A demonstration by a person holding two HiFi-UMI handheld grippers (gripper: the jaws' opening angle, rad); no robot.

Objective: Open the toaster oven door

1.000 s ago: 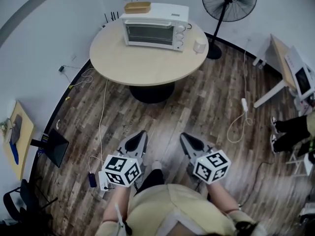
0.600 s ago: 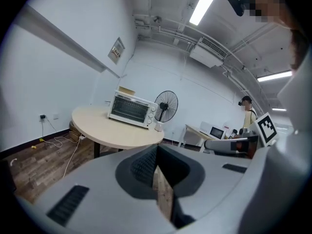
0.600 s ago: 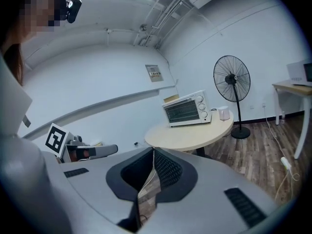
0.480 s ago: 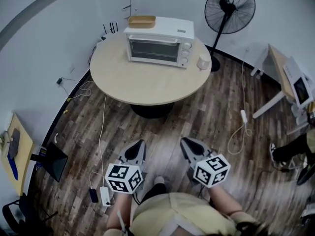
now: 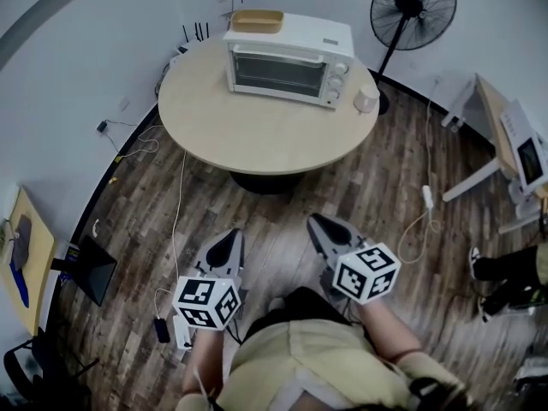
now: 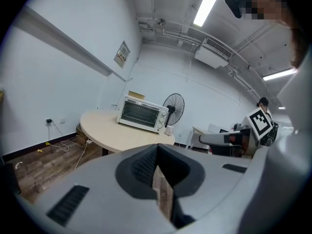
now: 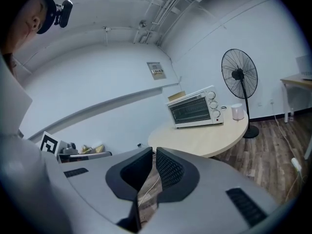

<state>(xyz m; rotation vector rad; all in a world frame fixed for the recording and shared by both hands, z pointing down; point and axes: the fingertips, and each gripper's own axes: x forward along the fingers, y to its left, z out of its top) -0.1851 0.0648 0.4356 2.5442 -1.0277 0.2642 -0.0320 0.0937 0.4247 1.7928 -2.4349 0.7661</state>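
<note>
Holding the left gripper point(image 5: 231, 236) and the right gripper point(image 5: 317, 223) low and side by side over the wood floor point(image 5: 282, 197), both aimed ahead at the table. Clamped fully shut on each one, pad against pad, pinching only themselves, with just a sliver of floor showing through further back. Same deal looking along either gripper. Right behind the jaws, a marker cube apiece: left cube point(image 5: 206, 302) and right cube point(image 5: 366, 272), pretty much level with each other. Off to the left of that, a white cable point(image 5: 176, 217) snaking across the boards from the table side down toward the left cube.

Further out, a round tan table point(image 5: 248, 131) on a dark base point(image 5: 267, 181), well apart from both grippers. Way over on its far side, the toaster oven point(image 5: 289, 60): white, glass door point(image 5: 276, 74) shut flat against the front, knobs stacked at its right end, facing this way. Not touching it with anything. On top of it, at the left end, a flat wooden tray point(image 5: 257, 20). Just beside the knob end, on the tabletop, a small white cup point(image 5: 366, 98). Past the table, a black standing fan point(image 5: 413, 7) against the wall. Over at the right edge, a light desk point(image 5: 486, 92), and nearer than that, somebody's dark trouser legs point(image 5: 505, 268) poking in.
</note>
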